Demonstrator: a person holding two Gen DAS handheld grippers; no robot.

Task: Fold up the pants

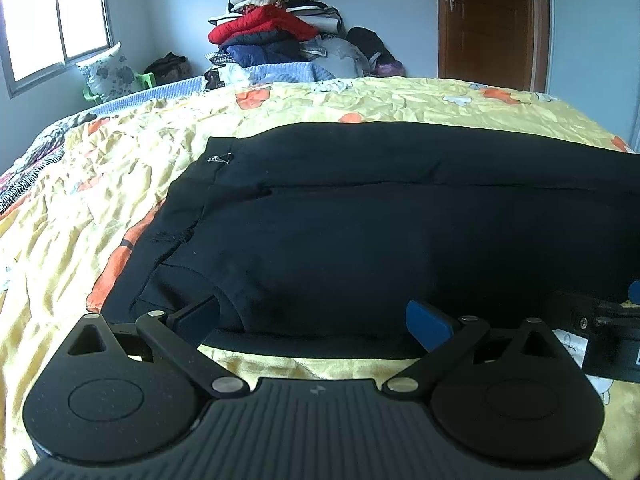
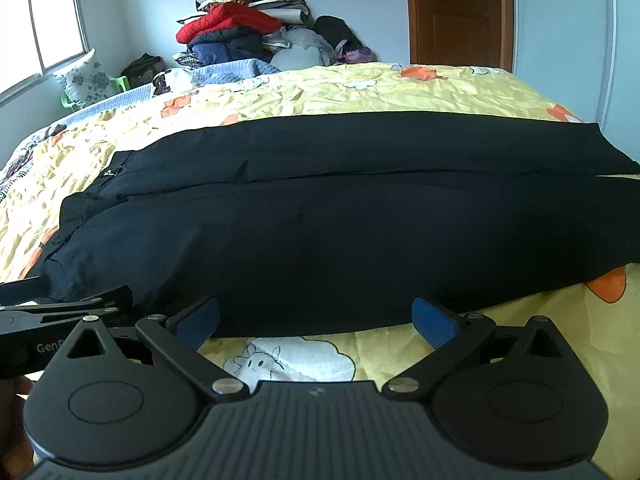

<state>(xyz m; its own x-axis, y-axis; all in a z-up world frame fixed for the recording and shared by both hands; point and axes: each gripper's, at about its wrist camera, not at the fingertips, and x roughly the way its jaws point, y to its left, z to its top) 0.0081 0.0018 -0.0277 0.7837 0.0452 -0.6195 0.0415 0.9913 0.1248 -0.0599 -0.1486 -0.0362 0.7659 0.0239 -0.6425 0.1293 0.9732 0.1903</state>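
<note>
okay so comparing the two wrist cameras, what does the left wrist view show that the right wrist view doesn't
Only the left wrist view shows the left gripper head-on, jaws open, at the near edge by the waistband end. Only the right wrist view shows the right gripper head-on, open, the leg hems, and a white cloud print. Both share the black pants lying flat on the yellow bedspread, the clothes pile and the door.

Only readable text: partial white letters "GenR", cut off, on the black body of the left gripper (image 2: 68, 308) in right wrist view.
</note>
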